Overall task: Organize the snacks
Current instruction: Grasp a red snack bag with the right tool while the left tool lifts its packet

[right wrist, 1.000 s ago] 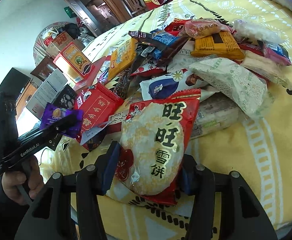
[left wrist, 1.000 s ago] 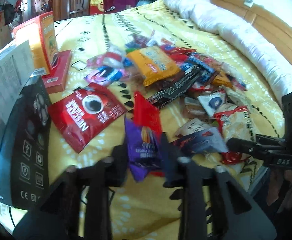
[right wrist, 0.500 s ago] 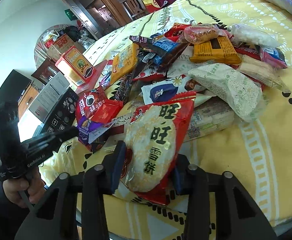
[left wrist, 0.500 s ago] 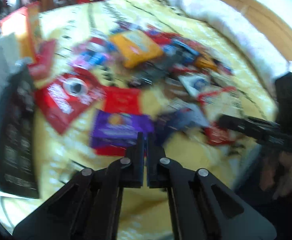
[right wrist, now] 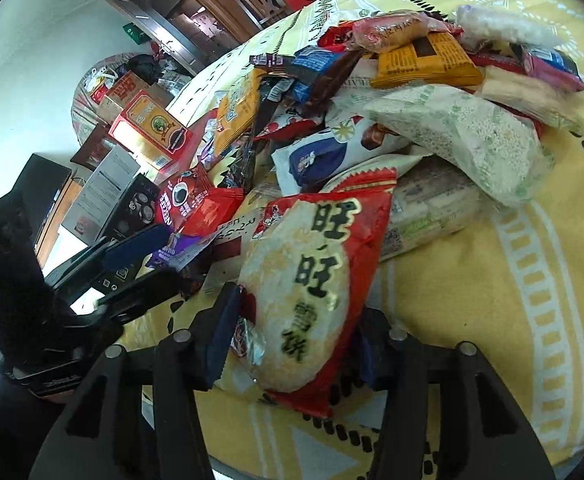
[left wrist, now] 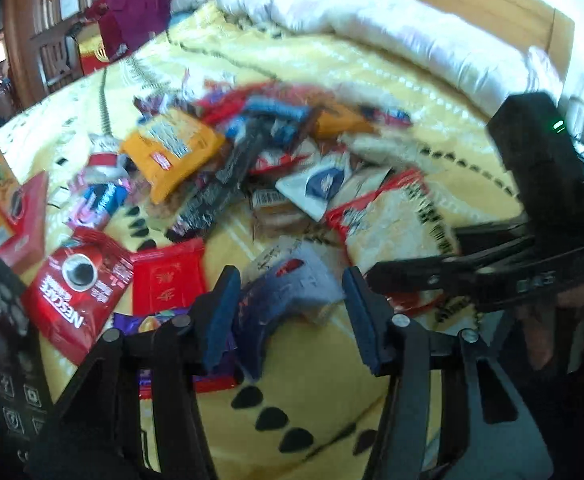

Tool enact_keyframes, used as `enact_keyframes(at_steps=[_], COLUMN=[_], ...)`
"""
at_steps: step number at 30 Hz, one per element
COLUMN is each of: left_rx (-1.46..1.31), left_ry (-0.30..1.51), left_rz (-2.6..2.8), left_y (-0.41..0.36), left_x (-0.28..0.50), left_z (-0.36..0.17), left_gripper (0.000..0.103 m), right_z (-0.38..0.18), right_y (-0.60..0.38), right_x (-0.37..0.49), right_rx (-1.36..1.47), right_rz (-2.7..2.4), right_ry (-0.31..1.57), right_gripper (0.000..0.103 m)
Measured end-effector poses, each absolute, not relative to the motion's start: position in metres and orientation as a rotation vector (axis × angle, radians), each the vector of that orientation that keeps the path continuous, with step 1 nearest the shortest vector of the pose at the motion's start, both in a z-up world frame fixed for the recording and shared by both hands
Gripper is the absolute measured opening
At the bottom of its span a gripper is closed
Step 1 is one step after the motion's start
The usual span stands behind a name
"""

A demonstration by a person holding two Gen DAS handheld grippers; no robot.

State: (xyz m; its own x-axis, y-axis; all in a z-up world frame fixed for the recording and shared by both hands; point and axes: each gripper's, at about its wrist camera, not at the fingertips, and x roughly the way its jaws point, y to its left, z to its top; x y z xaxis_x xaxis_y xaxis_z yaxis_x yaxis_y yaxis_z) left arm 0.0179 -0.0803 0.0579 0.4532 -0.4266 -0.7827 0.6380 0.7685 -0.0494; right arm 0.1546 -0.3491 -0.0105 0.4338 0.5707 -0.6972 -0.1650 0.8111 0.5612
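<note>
The rice cracker pack (right wrist: 311,280), red wrapper with big black Chinese characters, sits at the near edge of the snack pile on the yellow bedspread (right wrist: 491,320), right between the fingers of the right hand-held gripper (right wrist: 292,340). Its jaws have just been opening, and the pads flank the pack closely on both sides; whether they actually press on it is hard to say.

Over on the left, the left hand-held gripper (left wrist: 288,312) is released, jaws spread after just opening, with a bluish-white packet (left wrist: 292,280) lying between them on the bed, not pinched. A purple candy bag (left wrist: 152,322) sits just beside its left finger, next to a flat red packet (left wrist: 168,276) and a red Nescafe pouch (left wrist: 76,292).

Further out the heap gets messy: an orange biscuit pack (left wrist: 172,148), dark wrappers, a white-and-blue packet (right wrist: 315,156), a pale green speckled bag (right wrist: 463,136). A black box (left wrist: 4,340) stands at the bed's left edge, and a white duvet (left wrist: 391,44) is bunched along the wooden headboard.
</note>
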Motion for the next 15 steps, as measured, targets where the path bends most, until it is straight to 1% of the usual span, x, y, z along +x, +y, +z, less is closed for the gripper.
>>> enact_keyframes(at_steps=[1,3,6,7,8,9,11,12,14,15], left_rx=[0.275,0.269,0.254,0.251,0.240,0.224,0.151,0.109,0.052,0.030], left_ry=[0.896,0.901,0.905,0.903,0.902,0.900,0.901,0.897,0.882,0.875], left_rz=[-0.654,-0.643,-0.621,-0.610,-0.599,-0.592,-0.587,-0.583,-0.573,-0.567], left_y=[-0.081,-0.078,-0.075,-0.074,-0.072,-0.070,-0.061,-0.055,-0.046,-0.042], left_x=[0.020,0.021,0.020,0.020,0.020,0.021,0.023,0.024,0.025,0.025], left_z=[0.055,0.054,0.056,0.057,0.059,0.062,0.071,0.077,0.088,0.094], left_gripper=[0.040,0.038,0.028,0.024,0.020,0.018,0.016,0.016,0.016,0.016], right_z=[-0.011,-0.010,-0.011,-0.009,-0.005,0.000,0.010,0.017,0.028,0.034], right_y=[-0.349,-0.348,-0.347,-0.348,-0.349,-0.348,-0.345,-0.343,-0.339,-0.337], right_x=[0.155,0.153,0.153,0.154,0.154,0.154,0.153,0.151,0.149,0.149], right_rx=[0.443,0.414,0.414,0.416,0.418,0.414,0.387,0.371,0.344,0.333], right_rz=[0.472,0.460,0.464,0.460,0.452,0.452,0.464,0.469,0.475,0.477], right_ry=[1.024,0.994,0.995,0.999,0.992,0.980,0.953,0.939,0.909,0.896], right_gripper=[0.054,0.057,0.058,0.055,0.048,0.044,0.028,0.026,0.020,0.020])
